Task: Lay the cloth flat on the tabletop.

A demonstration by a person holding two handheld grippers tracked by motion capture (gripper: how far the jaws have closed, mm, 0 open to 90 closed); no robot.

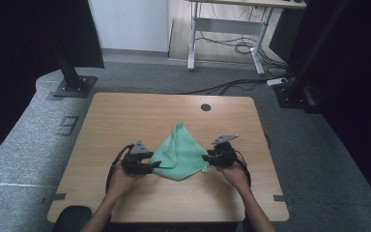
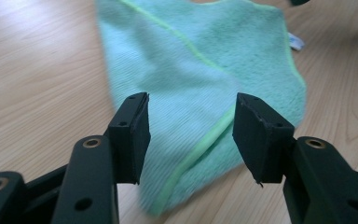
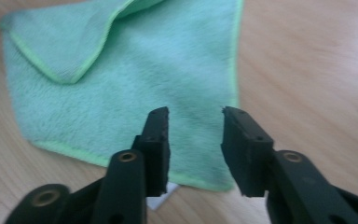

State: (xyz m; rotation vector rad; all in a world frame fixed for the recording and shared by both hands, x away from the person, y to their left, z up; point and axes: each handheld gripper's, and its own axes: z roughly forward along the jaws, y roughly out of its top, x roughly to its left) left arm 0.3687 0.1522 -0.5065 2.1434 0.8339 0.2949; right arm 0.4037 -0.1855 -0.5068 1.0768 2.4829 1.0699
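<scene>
A green microfibre cloth [image 1: 181,152] lies folded on the wooden table [image 1: 125,113], one corner pointing away from me. My left gripper [image 1: 155,165] sits at its left corner, open, the jaws straddling the cloth's edge [image 2: 200,93] without holding it. At the right corner my right gripper [image 1: 206,157] is also open. Its jaws hover just above the cloth's near corner [image 3: 135,79], where a small white label [image 3: 161,198] pokes out under the hem.
A round cable hole [image 1: 206,107] sits near the table's far edge. Black frame posts [image 1: 70,72] stand on the carpet beyond the far corners. A second desk [image 1: 232,34] with cables is farther back.
</scene>
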